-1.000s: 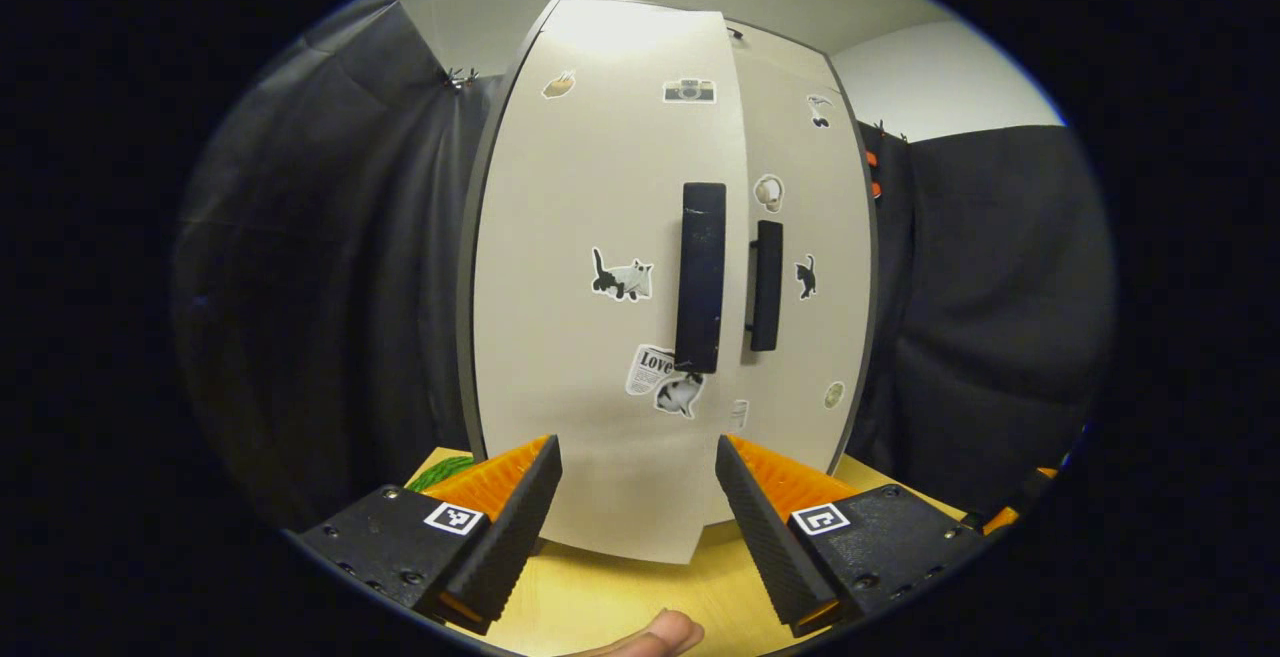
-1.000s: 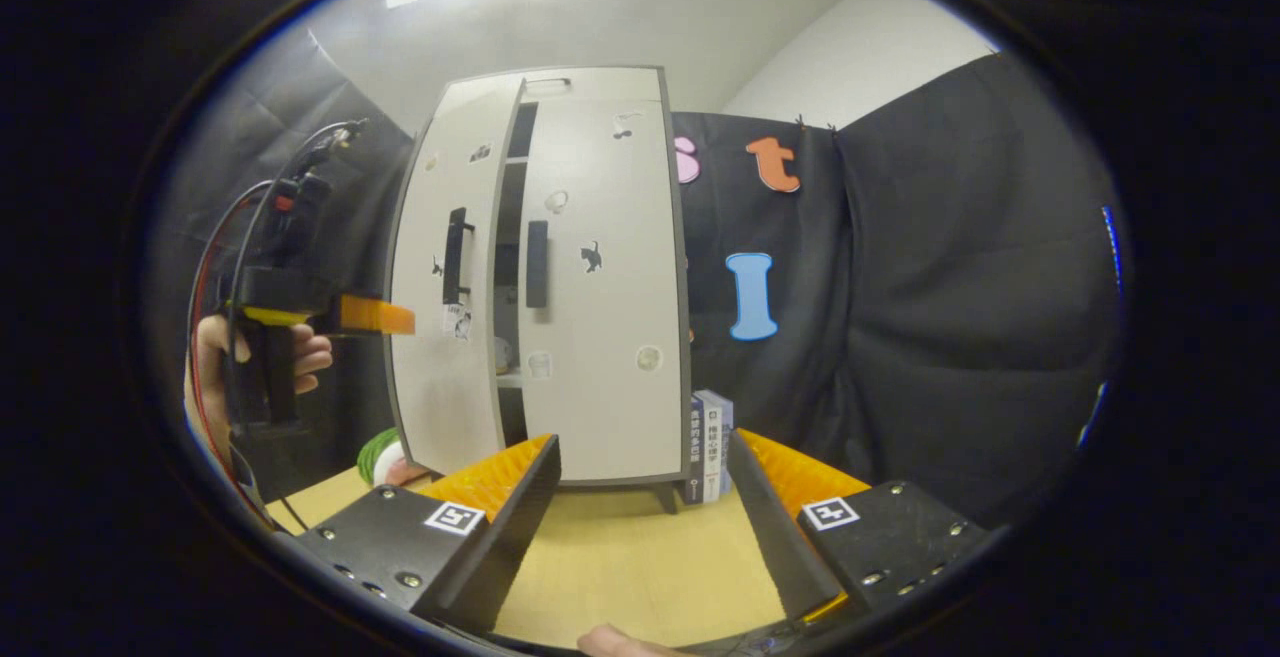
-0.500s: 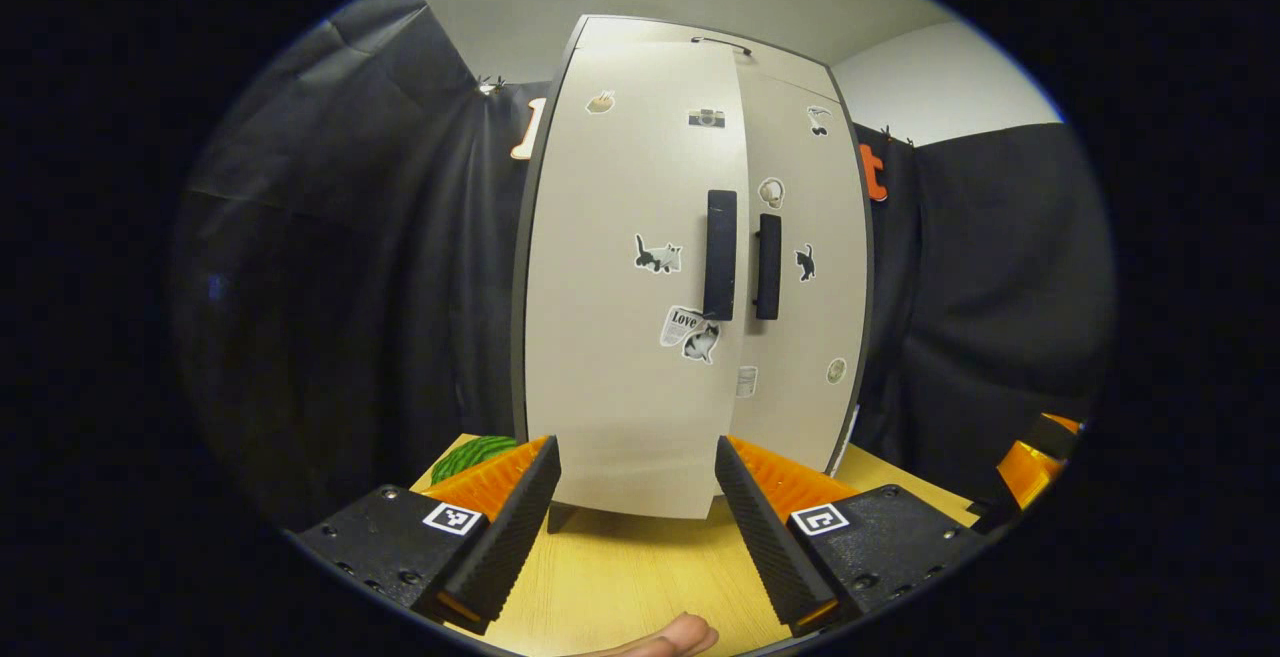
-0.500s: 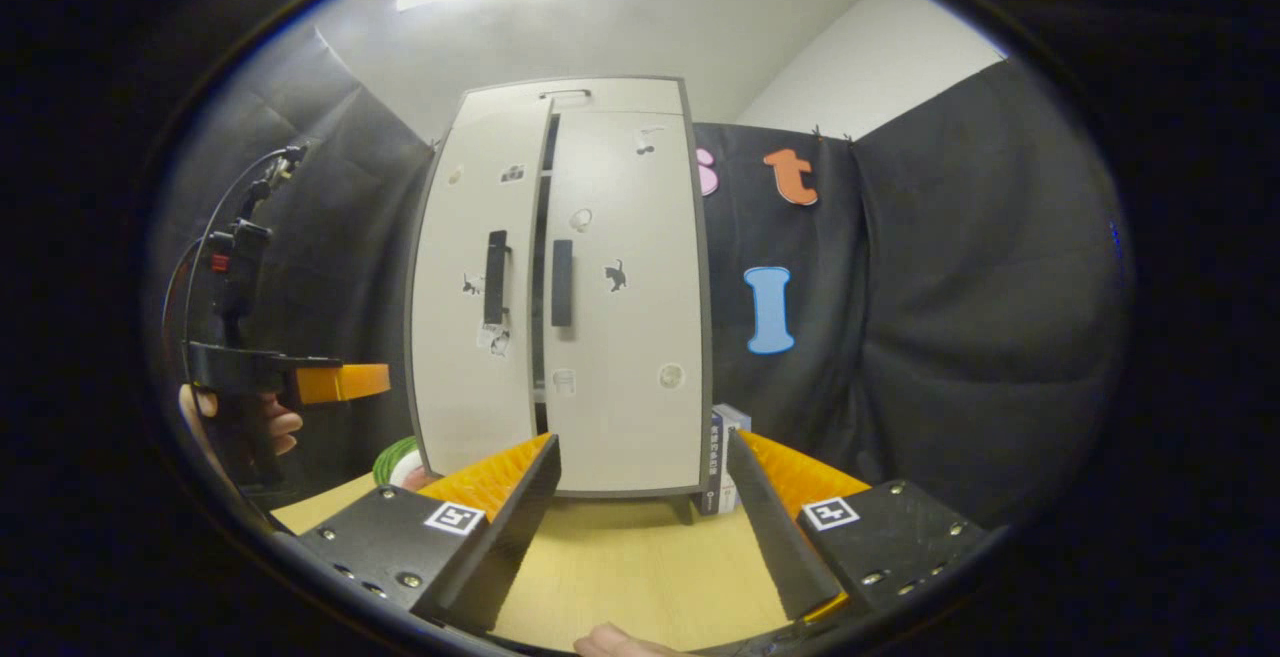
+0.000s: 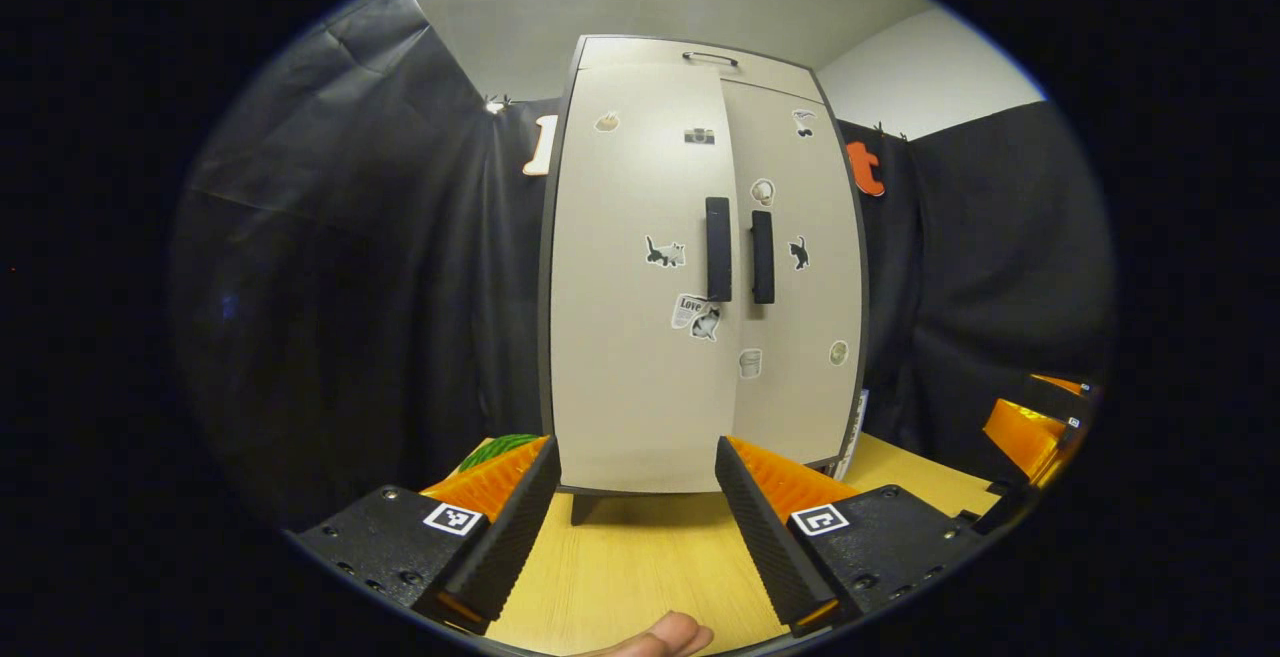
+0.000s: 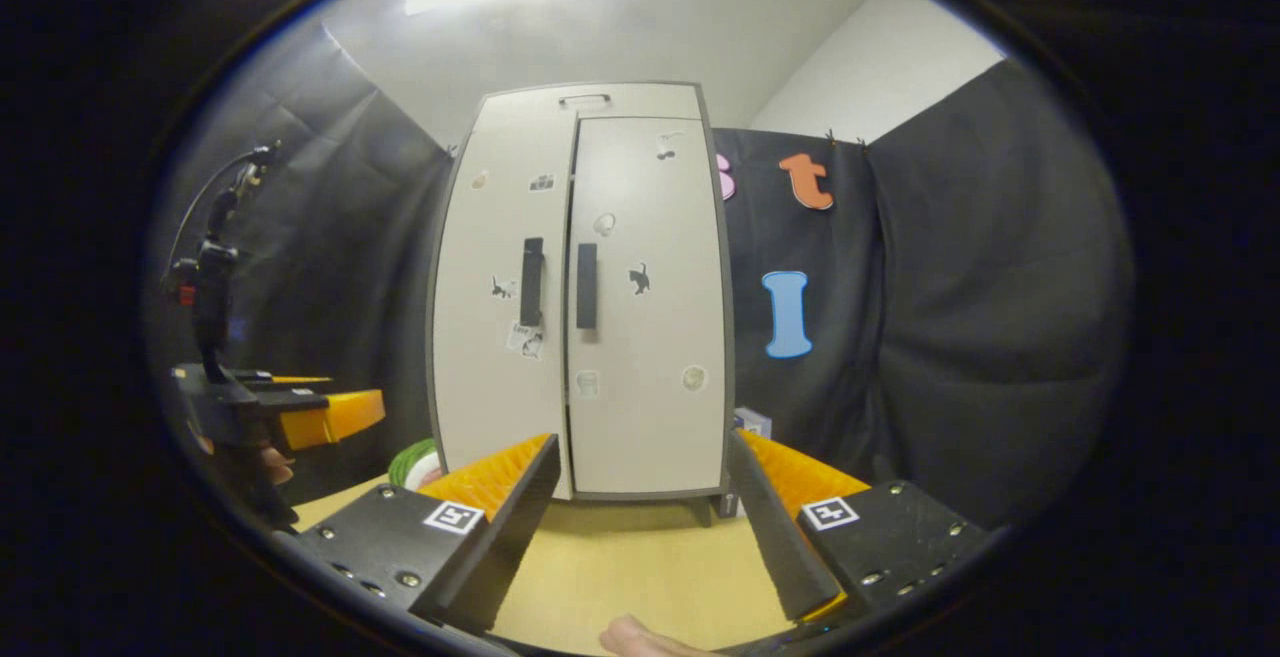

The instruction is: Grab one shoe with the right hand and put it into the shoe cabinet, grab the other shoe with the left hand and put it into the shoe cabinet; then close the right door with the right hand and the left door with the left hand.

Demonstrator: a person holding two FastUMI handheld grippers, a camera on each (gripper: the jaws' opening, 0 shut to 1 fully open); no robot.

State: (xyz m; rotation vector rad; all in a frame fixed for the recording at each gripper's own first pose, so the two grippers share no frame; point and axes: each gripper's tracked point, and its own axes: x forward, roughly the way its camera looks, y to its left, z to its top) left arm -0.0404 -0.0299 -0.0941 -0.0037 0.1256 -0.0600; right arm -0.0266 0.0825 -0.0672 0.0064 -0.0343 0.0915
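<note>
Left gripper view: the left tool (image 5: 637,527) hangs with its fingers apart and empty over the table (image 5: 640,562), pulled back from the cabinet (image 5: 700,267). The left door (image 5: 635,287), ajar a second ago, now looks flush with the right door (image 5: 795,277).

Right gripper view: the right tool (image 6: 640,527) is likewise apart, empty. Both doors look closed, shoes presumably inside, so the task seems finished.
</note>
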